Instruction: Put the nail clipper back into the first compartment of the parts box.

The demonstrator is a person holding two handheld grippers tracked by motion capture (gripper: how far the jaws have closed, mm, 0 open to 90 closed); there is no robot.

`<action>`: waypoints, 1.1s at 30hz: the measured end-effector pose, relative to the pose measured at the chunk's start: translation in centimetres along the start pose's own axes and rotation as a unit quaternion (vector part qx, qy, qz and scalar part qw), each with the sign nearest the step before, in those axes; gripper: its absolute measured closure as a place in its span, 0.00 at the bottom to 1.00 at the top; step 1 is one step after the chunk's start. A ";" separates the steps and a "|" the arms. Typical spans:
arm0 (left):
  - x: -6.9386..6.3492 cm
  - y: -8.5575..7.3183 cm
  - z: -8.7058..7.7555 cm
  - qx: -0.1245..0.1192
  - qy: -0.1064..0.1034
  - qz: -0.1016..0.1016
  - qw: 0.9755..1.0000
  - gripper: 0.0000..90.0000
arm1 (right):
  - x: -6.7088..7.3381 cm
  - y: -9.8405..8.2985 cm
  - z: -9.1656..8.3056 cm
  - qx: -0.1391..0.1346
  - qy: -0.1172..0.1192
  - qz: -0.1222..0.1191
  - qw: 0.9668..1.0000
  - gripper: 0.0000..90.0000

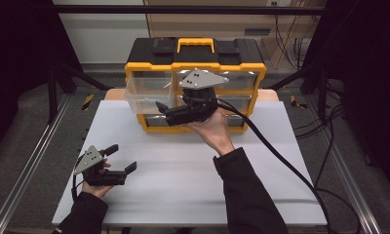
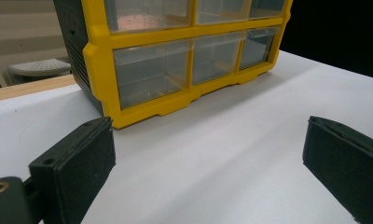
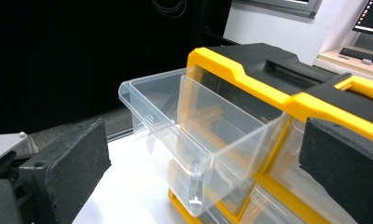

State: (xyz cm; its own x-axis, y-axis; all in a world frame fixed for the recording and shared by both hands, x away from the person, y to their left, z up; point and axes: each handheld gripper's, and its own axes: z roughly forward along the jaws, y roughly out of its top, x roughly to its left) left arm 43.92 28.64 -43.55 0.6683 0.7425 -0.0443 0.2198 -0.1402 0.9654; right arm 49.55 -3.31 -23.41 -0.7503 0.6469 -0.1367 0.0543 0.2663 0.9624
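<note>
- Nearest the person, the left gripper (image 1: 119,158) is being held low over the white table (image 1: 183,195), its jaws spread wide with nothing between them; in the left gripper view only bare tabletop is being framed between its pads (image 2: 72,168), with the organiser well ahead of them.
- No part in the work is being taken by that gripper at this moment, as far as can be judged.
- Farther out, the right gripper (image 1: 160,106) is being held up in front of the yellow-and-black drawer organiser (image 1: 195,63), jaws parted and released, just beside the clear drawer (image 3: 184,140) but not closed on it.
- The clear drawer, at the top left of the organiser, is being shown pulled well out of its slot and apparently empty; the opening step is judged largely done.
- The other drawers (image 2: 152,70) are being left shut in their slots.
- What is left is judged to be either filling the open drawer or pushing it back in.
</note>
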 end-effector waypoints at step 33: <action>-0.1 -0.1 0.2 0.004 0.000 0.001 1.000 0.02 | -2.5 -11.5 -5.0 0.007 -0.030 0.064 0.997 0.01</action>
State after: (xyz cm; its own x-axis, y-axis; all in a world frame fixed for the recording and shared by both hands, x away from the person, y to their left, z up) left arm 43.96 28.50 -43.69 0.6689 0.7421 -0.0433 0.2249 -0.1465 0.9633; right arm 47.50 -11.57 -32.92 -0.6962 0.7173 -0.0264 0.1568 0.1879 0.9696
